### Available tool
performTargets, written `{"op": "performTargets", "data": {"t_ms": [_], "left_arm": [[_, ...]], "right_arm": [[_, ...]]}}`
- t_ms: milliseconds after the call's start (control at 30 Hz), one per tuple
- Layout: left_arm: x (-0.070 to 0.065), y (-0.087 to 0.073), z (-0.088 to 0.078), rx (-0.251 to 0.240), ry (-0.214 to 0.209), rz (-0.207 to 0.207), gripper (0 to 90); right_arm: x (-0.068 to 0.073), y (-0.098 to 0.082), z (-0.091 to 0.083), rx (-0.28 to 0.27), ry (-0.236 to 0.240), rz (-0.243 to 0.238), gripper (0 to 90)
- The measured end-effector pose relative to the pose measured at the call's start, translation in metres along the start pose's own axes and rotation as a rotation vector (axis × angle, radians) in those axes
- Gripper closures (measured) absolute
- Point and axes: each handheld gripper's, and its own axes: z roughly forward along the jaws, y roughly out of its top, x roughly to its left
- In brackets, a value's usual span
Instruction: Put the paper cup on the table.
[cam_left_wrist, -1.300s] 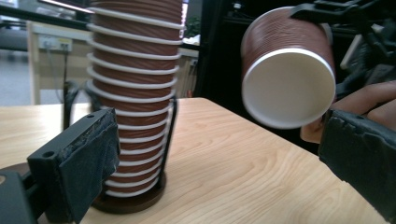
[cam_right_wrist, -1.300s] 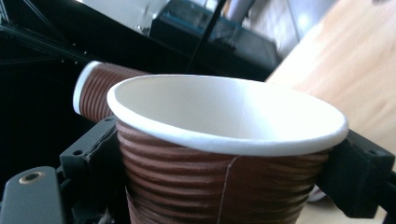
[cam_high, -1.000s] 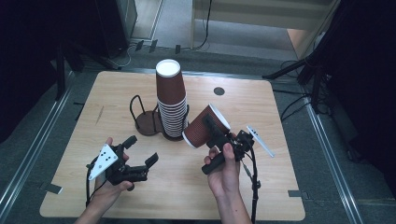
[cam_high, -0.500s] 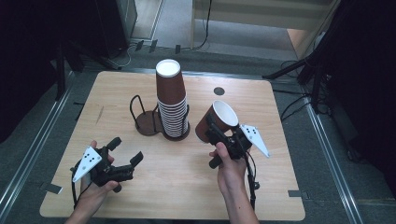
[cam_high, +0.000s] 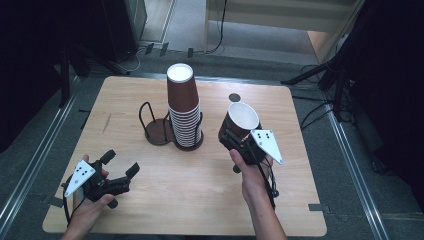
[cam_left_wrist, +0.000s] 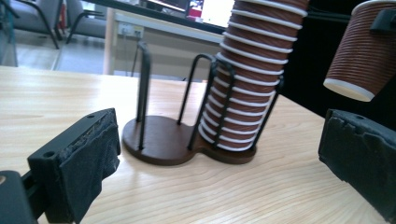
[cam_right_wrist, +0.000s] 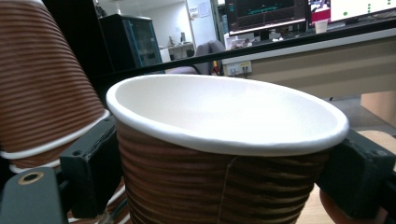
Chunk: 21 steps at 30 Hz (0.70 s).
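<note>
Gripping unlabelled brown cup (cam_high: 239, 122), right gripper (cam_high: 234, 142)

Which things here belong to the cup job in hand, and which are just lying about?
In the job:
- single brown cup, mouth up, clamped in the right gripper
- stack of upturned cups
- wire cup holder with the stack in its right ring
- left gripper, open, holding nothing

Lying about:
- dark round spot on the table
- cables on the floor behind
</note>
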Motion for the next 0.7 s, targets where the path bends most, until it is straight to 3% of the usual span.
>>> {"op": "performTargets", "data": {"t_ms": [167, 533, 700], "left_arm": [[0.011, -0.005, -0.005, 0.016, 0.038, 0.016, 0.0], [0.028, -0.007, -0.01, 0.011, 0.114, 0.0, 0.0], [0.034, -0.009, -0.011, 0.021, 0.137, -0.005, 0.0]], "right_arm": [[-0.005, -0.005, 0.009, -0.001, -0.016, -0.034, 11.5], [-0.019, -0.027, 0.036, 0.019, -0.078, -0.126, 11.6], [-0.027, -0.039, 0.048, 0.02, -0.078, -0.164, 11.6]]}}
